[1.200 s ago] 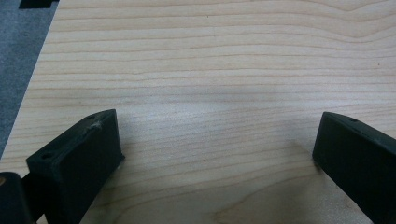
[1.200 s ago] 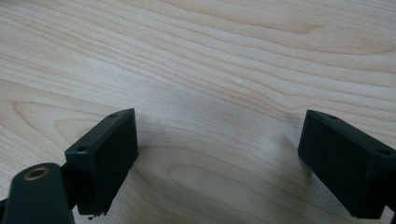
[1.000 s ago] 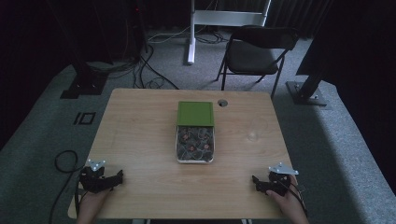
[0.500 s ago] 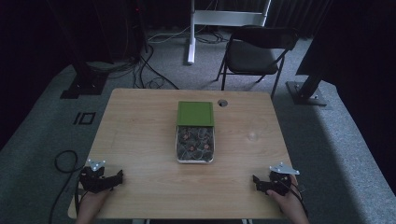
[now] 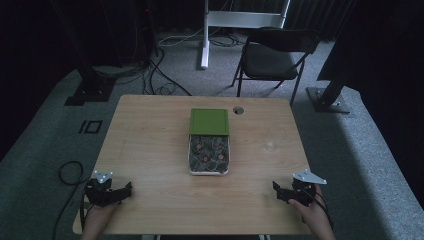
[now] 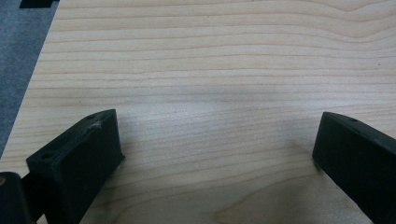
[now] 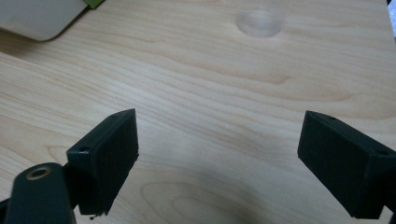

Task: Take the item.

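Green lid (image 5: 209,121) half-covers a tray (image 5: 208,171) of small items; each gripper's jaws gape, empty.

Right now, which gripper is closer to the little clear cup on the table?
Right. The right gripper sits near the table's front right corner, with the clear cup just ahead of it. The left gripper is far across at the front left corner.

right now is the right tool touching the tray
Apart. The high view shows bare table between the right tool and the tray; its jaws stand open.
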Tool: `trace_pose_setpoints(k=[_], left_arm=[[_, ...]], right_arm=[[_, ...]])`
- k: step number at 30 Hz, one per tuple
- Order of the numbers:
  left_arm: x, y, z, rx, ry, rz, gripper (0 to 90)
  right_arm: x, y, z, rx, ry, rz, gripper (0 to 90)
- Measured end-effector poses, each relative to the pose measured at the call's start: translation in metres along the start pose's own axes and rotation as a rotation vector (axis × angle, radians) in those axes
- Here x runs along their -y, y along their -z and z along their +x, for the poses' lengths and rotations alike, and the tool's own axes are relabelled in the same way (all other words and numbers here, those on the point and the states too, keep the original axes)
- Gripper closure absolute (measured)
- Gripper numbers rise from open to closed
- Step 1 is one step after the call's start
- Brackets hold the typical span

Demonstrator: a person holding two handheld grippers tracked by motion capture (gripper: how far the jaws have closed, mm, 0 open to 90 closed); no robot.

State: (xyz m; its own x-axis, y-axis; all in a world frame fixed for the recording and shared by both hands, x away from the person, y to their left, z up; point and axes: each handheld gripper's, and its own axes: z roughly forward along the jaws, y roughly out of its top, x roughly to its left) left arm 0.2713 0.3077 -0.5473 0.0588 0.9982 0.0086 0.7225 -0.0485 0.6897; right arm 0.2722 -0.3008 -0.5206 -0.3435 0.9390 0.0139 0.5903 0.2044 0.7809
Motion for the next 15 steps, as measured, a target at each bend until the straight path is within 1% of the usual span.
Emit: trace_pose_setpoints(k=[10,12,13,15], left_arm=[[0.000,0.000,0.000,0.000,0.000,0.000,1.6],[0.000,0.000,0.000,0.000,-0.002,0.002,1.6],[0.000,0.000,0.000,0.000,0.000,0.000,1.6],[0.000,0.000,0.000,0.000,0.000,0.000,1.7]], right_arm=[[-0.013,0.005,0.006,-0.012,0.019,-0.034,13.3],[-0.015,0.005,0.008,-0.013,0.021,-0.032,13.3],[-0.016,0.005,0.009,-0.014,0.031,-0.031,13.3],[-0.018,0.005,0.011,-0.018,0.036,-0.033,13.2]])
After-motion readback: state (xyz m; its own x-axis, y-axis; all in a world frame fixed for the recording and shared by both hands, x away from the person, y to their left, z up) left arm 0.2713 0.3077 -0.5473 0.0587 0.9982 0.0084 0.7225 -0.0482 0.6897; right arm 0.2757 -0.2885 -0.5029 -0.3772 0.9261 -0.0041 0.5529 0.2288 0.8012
